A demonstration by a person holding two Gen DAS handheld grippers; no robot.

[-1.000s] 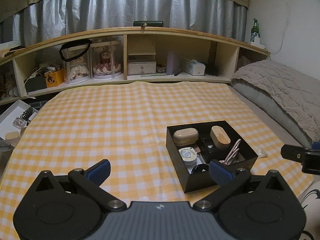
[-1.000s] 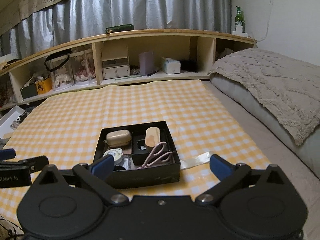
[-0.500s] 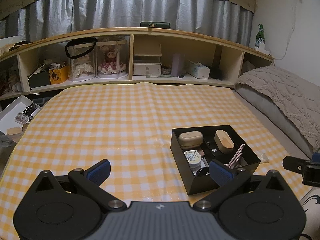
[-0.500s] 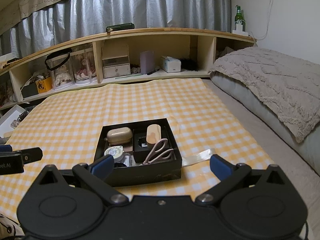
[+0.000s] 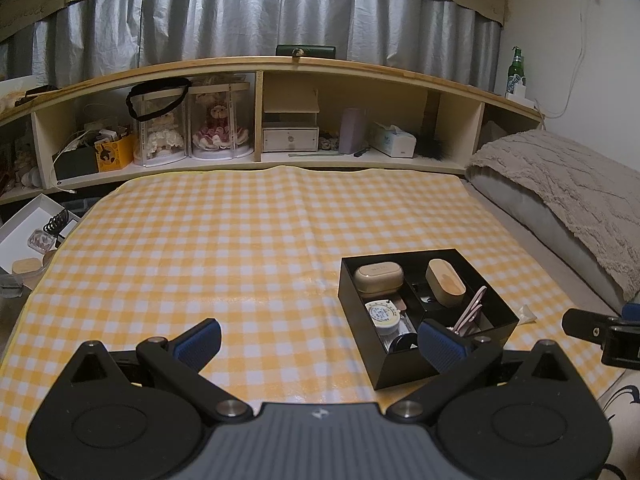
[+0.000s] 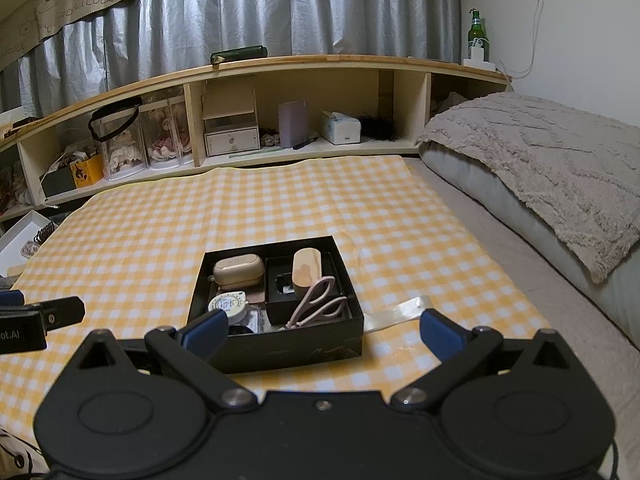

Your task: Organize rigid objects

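Box (image 6: 280,344), black and open-topped, sits on the yellow checked cloth (image 5: 224,240), at about five o'clock on the cloth in the left wrist view and dead centre in the right wrist view. Inside it, a beige case (image 6: 239,267) lies at the far left, a round white tin (image 6: 227,305) sits just nearer than the case, and a wooden-topped oval case (image 6: 306,268) rests on a smaller black insert at the far right. Pink scissors (image 6: 318,300) lean across the right half, handles pointing to twelve o'clock. A strip of clear tape (image 6: 396,312) lies on the cloth at three o'clock from the box, touching its corner. The left gripper (image 5: 320,340) holds nothing, its blue-padded fingers spread wide apart, low over the cloth with the box at two o'clock. The right gripper (image 6: 322,330) is likewise spread wide and empty, its fingers straddling the near wall of the box without touching it.
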